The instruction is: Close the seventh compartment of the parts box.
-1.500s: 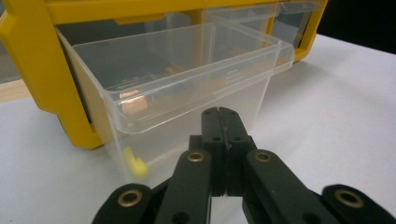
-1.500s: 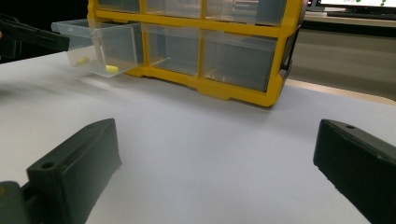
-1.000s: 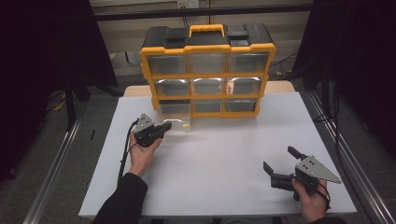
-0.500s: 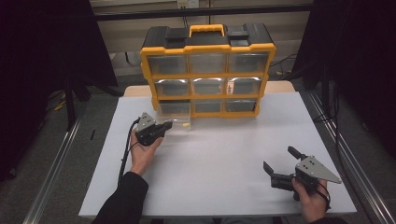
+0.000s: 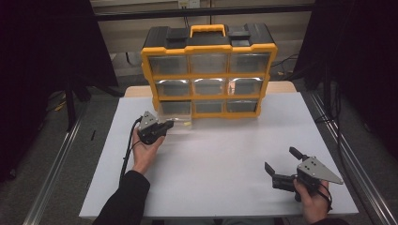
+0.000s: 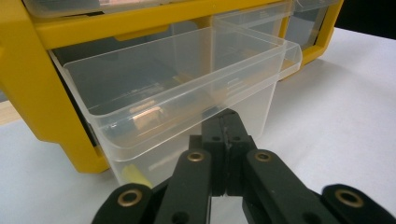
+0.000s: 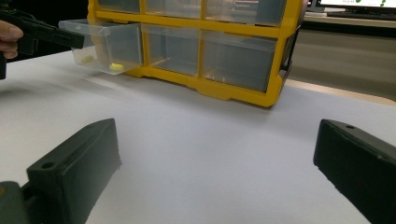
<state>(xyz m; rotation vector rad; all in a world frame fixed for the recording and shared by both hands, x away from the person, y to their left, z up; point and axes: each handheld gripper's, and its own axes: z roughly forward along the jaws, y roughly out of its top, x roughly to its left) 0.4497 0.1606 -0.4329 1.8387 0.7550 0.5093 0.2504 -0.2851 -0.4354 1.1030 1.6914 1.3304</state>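
A yellow and black organizer [image 5: 209, 47] with clear drawers stands at the back of the white table [image 5: 225, 154]. Its bottom-left drawer [image 5: 174, 112] [image 6: 187, 84] [image 7: 105, 44] is pulled out, and small yellow pieces [image 7: 116, 67] [image 6: 133, 175] lie in it. My left gripper [image 5: 170, 124] [image 6: 226, 123] is shut, with its tips right at the drawer's clear front wall. Nothing shows between the jaws. My right gripper [image 5: 280, 159] [image 7: 217, 135] stands open low over the table's front right, jaws wide and empty, facing the organizer.
The other drawers [image 5: 209, 86] of the organizer are pushed in. A black cable [image 5: 126, 154] trails from the left gripper along the person's forearm. Bare white tabletop lies between the two grippers. Dark curtains [image 5: 42, 56] and floor rails flank the table.
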